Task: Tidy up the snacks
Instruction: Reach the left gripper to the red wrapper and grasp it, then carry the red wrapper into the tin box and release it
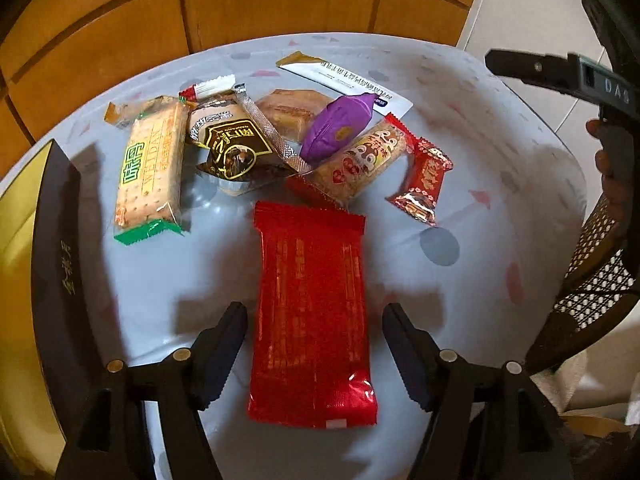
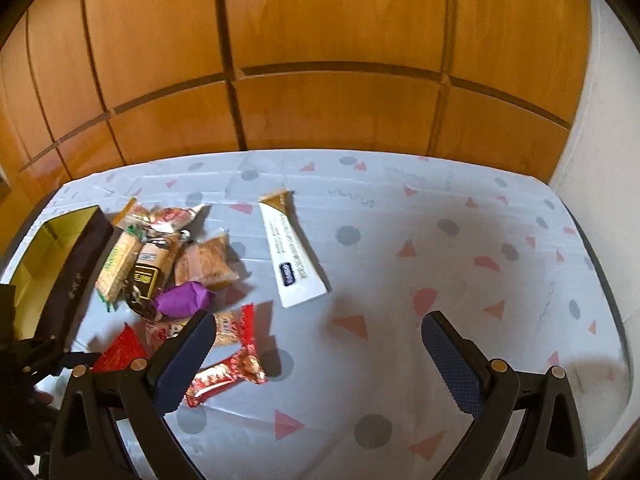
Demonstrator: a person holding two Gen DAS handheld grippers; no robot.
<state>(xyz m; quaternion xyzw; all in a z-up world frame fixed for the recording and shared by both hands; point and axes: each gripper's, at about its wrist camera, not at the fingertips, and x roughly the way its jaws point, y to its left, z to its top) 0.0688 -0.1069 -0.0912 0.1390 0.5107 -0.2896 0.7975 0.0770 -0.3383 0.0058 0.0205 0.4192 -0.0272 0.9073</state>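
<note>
**Left wrist view: jaws straddle the red packet, grasp not yet made**

Left wrist view shows the left gripper [image 1: 314, 354] spread wide, its fingers [image 1: 224, 344] standing either side of the large red packet [image 1: 312, 320] in the lower centre of the frame, neither pad pressing on it. Above it, across the middle of the frame, lies the snack pile: a green-ended cracker pack [image 1: 150, 168], a dark brown packet [image 1: 236, 148], a purple sweet [image 1: 340, 126] and a small red candy [image 1: 424, 184]. An open dark box [image 1: 56, 248] with a gold lining runs down the left edge.

Right wrist view has the right gripper [image 2: 318, 360] also wide apart and empty, over bare tablecloth [image 2: 460, 240] at lower centre, with a white sachet [image 2: 294, 256] above it.

The step in hand looks like picking up the red packet; next, lowering and closing across its width, then carrying it to the box.
</note>
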